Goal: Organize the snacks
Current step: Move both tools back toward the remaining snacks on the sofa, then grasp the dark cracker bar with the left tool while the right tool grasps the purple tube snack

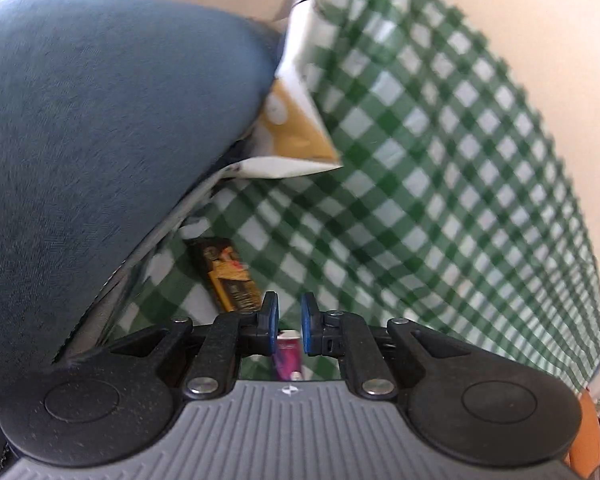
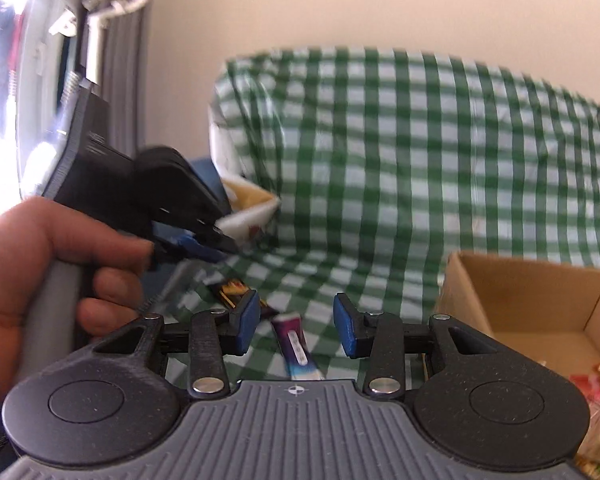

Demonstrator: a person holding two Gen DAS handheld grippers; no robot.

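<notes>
Left gripper (image 1: 288, 322): jaws narrowed to slim gap, nothing clamped. Right gripper (image 2: 296, 322): jaws parted, empty; purple snack bar (image 2: 296, 346) seen lying on green checked cloth (image 2: 420, 160) beyond them. Black-and-gold snack bar (image 1: 230, 276) nearby. Cardboard box (image 2: 532, 300) at right.

Two matching handheld grippers: left gripper (image 1: 288, 322) and right gripper (image 2: 296, 322), each with a ribbed grey housing bearing a small crosshair mark, speckled black linkage arms, round black side discs, silver screw heads and blue finger pads (image 2: 247, 322); grey handle in the hand (image 2: 32, 280)
</notes>
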